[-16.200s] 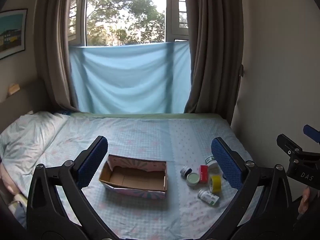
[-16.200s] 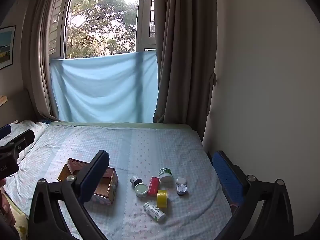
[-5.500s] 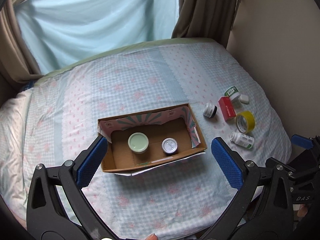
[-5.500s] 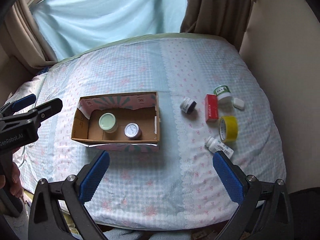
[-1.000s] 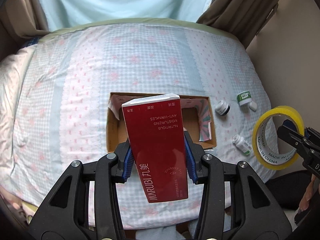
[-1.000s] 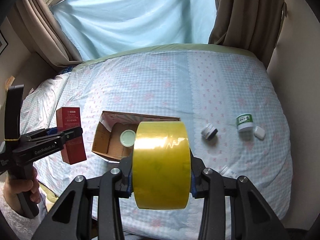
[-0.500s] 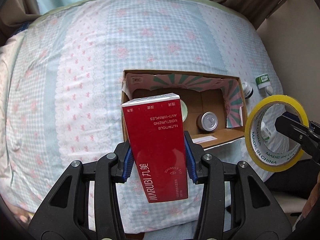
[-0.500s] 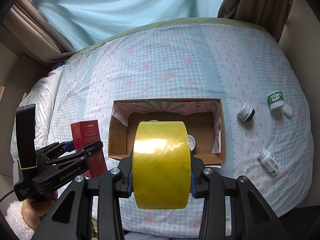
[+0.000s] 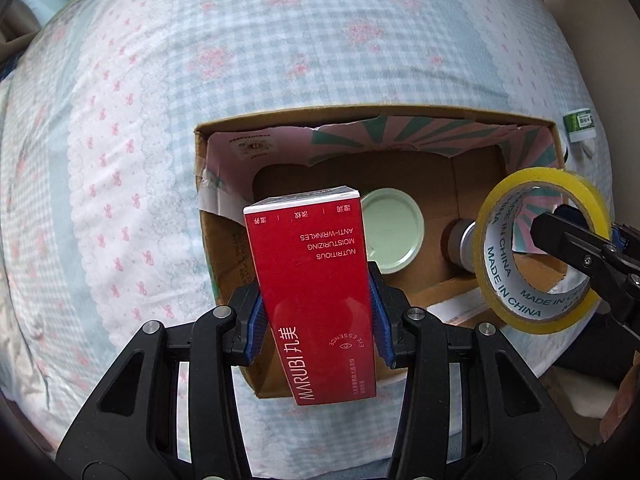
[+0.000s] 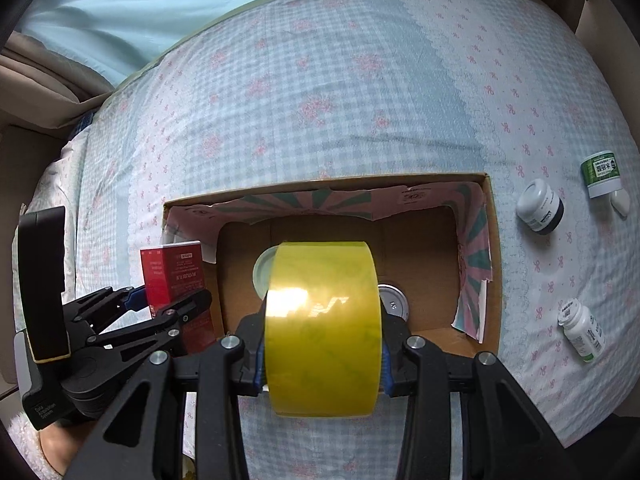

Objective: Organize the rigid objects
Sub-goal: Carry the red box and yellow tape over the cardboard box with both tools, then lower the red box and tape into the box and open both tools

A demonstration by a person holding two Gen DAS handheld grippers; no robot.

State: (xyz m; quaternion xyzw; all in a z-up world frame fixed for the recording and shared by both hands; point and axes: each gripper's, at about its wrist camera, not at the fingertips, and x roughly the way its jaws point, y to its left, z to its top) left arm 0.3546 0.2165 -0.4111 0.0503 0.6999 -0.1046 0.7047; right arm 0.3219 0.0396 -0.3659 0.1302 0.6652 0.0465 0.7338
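My left gripper [image 9: 316, 320] is shut on a red carton [image 9: 316, 296] and holds it above the left end of the open cardboard box [image 9: 224, 136]; it also shows in the right wrist view [image 10: 176, 280]. My right gripper [image 10: 322, 344] is shut on a roll of yellow tape [image 10: 322, 320], held above the box [image 10: 490, 248]; the roll also shows in the left wrist view [image 9: 496, 296]. Inside the box lie a pale green lid [image 9: 394, 230] and a silver-topped jar [image 10: 394, 302].
On the checked bedspread [image 10: 320, 80] right of the box lie a white and black jar [image 10: 540, 206], a green-labelled pot [image 10: 602, 174], a small white piece [image 10: 620, 202] and a white bottle [image 10: 582, 334]. The bed edge is near on the right.
Both grippers have moved down and closer to the box with their loads. The box now fills more of both views.
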